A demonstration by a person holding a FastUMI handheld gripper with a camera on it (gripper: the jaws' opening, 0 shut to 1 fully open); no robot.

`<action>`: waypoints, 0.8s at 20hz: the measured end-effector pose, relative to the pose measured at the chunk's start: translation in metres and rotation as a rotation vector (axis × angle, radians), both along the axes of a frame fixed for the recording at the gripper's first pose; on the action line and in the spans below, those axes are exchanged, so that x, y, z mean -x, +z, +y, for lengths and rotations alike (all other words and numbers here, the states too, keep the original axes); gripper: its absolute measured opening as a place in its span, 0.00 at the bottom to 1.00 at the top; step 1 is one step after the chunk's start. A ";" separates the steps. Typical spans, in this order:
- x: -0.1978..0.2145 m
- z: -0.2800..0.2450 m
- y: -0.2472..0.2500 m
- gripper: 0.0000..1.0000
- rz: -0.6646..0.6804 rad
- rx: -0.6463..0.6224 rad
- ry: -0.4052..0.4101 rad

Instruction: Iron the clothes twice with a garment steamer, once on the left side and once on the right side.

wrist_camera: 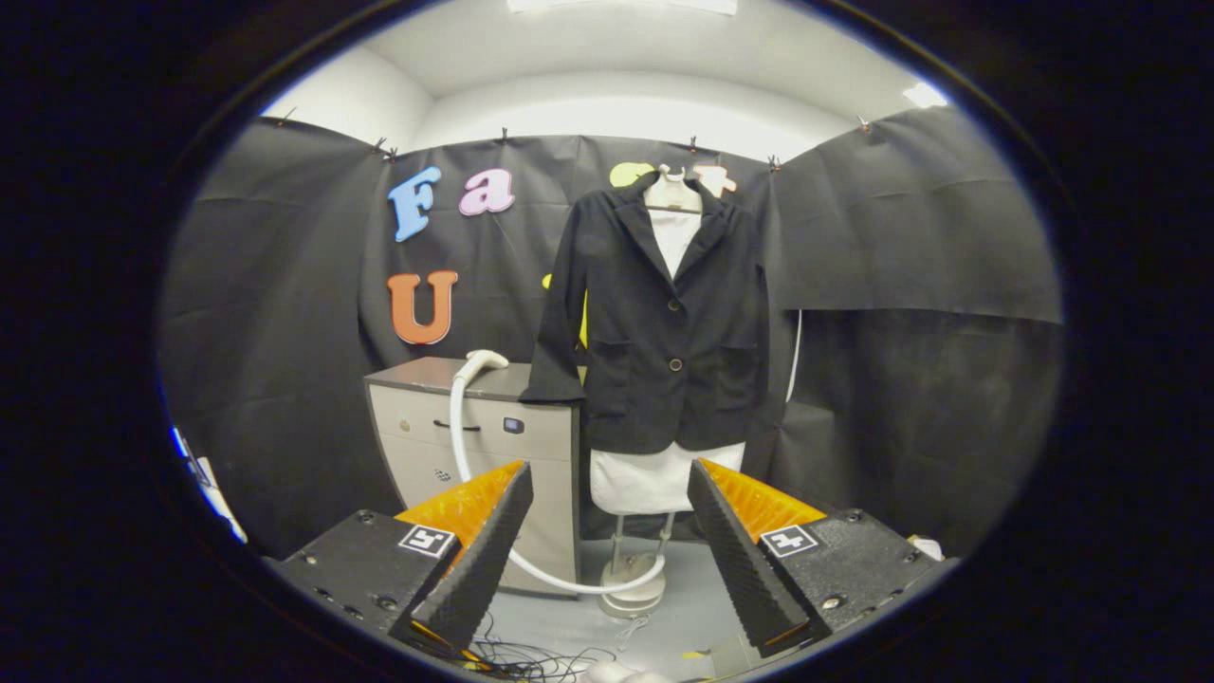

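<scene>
A black blazer (664,332) hangs buttoned on a white mannequin torso (654,479) that stands on a pole with a round base (634,593). To its left, the white steamer head (484,360) rests on top of a grey cabinet (455,417), and its white hose (531,569) loops down the cabinet front to the floor near the base. My gripper (612,479) is open, well short of both, with nothing between its fingers. The mannequin's lower part shows in the gap between the fingers.
Black cloth walls close in the booth at the back and on both sides. Loose dark cables (531,655) lie on the grey floor just under the fingers. A white cord (795,356) hangs by the blazer's right side.
</scene>
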State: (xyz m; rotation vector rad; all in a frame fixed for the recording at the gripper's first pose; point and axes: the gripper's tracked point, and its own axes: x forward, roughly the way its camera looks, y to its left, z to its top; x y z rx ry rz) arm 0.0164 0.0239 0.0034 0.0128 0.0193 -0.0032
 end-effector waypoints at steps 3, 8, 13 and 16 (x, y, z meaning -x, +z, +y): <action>-0.014 0.011 0.002 1.00 0.005 0.000 0.014; -0.049 0.036 0.016 1.00 0.024 -0.020 0.042; -0.112 0.073 0.056 1.00 0.009 -0.039 0.067; -0.164 0.100 0.080 1.00 0.001 -0.042 0.088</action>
